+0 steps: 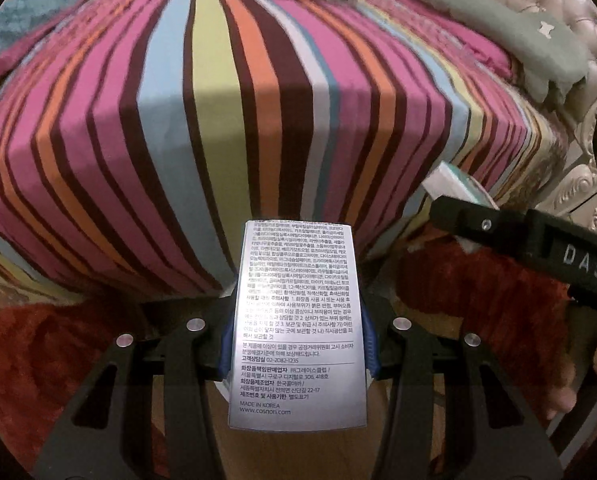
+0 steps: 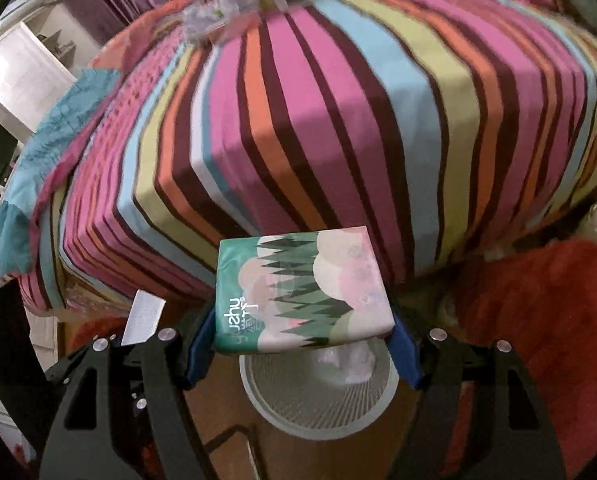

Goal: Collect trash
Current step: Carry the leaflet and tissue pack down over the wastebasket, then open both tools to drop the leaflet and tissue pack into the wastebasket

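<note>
Right claw (image 2: 302, 344) pinches a green tree-print tissue pack (image 2: 302, 292) just above the round white mesh bin (image 2: 314, 400). Left claw (image 1: 296, 344) pinches a grey printed carton (image 1: 296, 320). More trash (image 2: 234, 8) waits on the striped bed (image 2: 338, 128), far from the bin.

A thin card box (image 1: 298, 320) with a smooth, faintly sheened grey face and fine black print is clamped in the left tongs (image 1: 296, 344), whose arms are matt black plastic with bright metal rivets. A glossy plastic-wrapped tissue pack (image 2: 302, 292) is gripped in the right tongs (image 2: 302, 340). The bed (image 1: 218, 120) is covered in smooth striped cloth. A shaggy red rug (image 2: 538, 320) and a ribbed plastic bin (image 2: 318, 396) are seen on glossy wood floor (image 2: 226, 400).
</note>
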A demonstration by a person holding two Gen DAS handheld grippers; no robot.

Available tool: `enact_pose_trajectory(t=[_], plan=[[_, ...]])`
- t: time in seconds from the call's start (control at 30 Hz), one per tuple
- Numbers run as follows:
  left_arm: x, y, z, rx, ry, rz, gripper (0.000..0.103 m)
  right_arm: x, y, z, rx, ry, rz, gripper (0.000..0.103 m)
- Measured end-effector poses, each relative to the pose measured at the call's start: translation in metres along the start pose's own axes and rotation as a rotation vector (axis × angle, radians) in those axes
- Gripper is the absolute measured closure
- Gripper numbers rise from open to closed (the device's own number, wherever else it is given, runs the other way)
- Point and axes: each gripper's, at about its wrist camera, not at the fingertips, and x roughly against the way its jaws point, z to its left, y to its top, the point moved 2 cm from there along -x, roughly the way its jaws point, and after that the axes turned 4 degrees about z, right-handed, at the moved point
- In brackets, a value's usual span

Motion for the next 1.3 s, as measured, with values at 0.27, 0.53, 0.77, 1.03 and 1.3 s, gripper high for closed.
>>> enact_pose_trajectory(t=[0.27,0.53,0.77,1.03,1.3], plan=[[-0.032,-0.012,-0.009,-0.038,0.003,0.105,0.056,-0.025,-0.007,-0.014,-0.067,-0.002,0.093,0.035],[-0.061,-0.014,-0.006,0.006,-0.012,0.203,0.056,-0.049,-0.011,-0.022,-0.109,-0.019,0.172,0.035],[-0.090,-0.017,0.006,0.080,-0.019,0.296,0.056,-0.077,-0.016,-0.023,-0.148,-0.021,0.267,0.035],[-0.114,-0.025,0.018,0.134,-0.031,0.374,0.056,-0.105,-0.024,-0.034,-0.205,-0.036,0.355,0.035],[-0.138,-0.033,0.026,0.183,-0.026,0.453,0.056,-0.131,-0.031,-0.038,-0.224,-0.057,0.426,0.035]])
